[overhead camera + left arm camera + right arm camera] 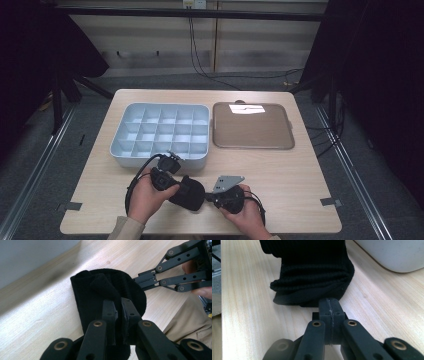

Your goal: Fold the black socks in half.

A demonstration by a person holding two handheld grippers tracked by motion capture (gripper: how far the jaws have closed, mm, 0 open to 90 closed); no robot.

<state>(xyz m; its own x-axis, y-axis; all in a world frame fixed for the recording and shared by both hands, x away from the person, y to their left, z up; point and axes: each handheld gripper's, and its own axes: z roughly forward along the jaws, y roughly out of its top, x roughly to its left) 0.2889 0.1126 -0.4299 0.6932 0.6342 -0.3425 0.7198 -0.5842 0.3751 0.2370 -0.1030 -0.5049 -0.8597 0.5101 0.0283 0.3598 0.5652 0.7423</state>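
The black cloth [312, 272] runs off the right gripper view's top edge, its far end unseen.

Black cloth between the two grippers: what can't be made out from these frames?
- Black cloth: high view, too small and dark to tell what kind of item it is; hands and grippers cover its ends.
- Left gripper: its own jaws hide the pinched edge.
- Right gripper: jaws closed tight at the cloth's hem; whether fabric sits between them is hidden.
- Cloth's top: right gripper view, cut off by the upper edge.

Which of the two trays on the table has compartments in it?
The pale blue tray on the left, split into a grid of small compartments. The brown tray beside it is flat and undivided.
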